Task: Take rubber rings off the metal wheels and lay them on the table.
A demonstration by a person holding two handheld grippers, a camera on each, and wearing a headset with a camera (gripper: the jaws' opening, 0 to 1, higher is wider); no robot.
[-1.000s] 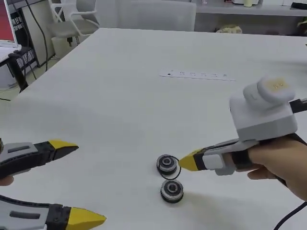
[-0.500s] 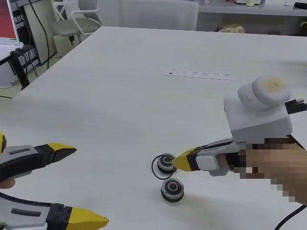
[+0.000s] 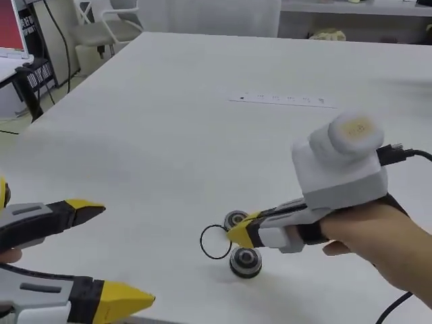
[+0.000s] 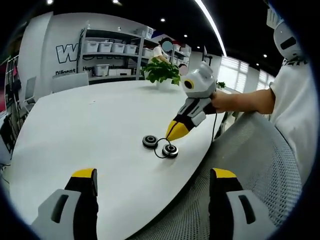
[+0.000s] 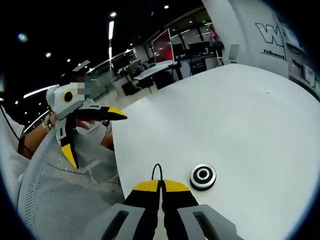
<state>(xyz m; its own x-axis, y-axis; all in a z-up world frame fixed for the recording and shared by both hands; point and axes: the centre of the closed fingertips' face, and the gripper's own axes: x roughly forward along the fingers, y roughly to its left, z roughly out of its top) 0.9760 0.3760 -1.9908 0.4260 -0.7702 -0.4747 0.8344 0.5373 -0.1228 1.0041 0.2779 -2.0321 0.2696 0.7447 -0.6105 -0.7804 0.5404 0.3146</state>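
Observation:
Two small metal wheels lie on the white table (image 3: 169, 135): one (image 3: 235, 219) just behind my right gripper's tip, the other (image 3: 245, 262) just in front of it. My right gripper (image 3: 237, 233) is shut on a thin black rubber ring (image 3: 214, 241), which hangs free to the left of both wheels. The right gripper view has the shut jaws (image 5: 161, 187), the ring (image 5: 157, 170) rising from them and one wheel (image 5: 203, 176). My left gripper (image 3: 128, 252) stands open at the lower left, empty. From it I see the wheels (image 4: 149, 141) (image 4: 170, 150), the ring (image 4: 159, 150) and the right gripper (image 4: 176, 131).
A white power strip (image 3: 280, 100) lies flat farther back on the table. Office chairs (image 3: 101, 27) stand beyond the far left corner. A person's torso in a white shirt (image 4: 295, 100) is at the table's edge. Bare tabletop spreads to the left of the wheels.
My right gripper has moved left, drawing the black ring off the farther wheel and clear of it. The left gripper has hardly moved.

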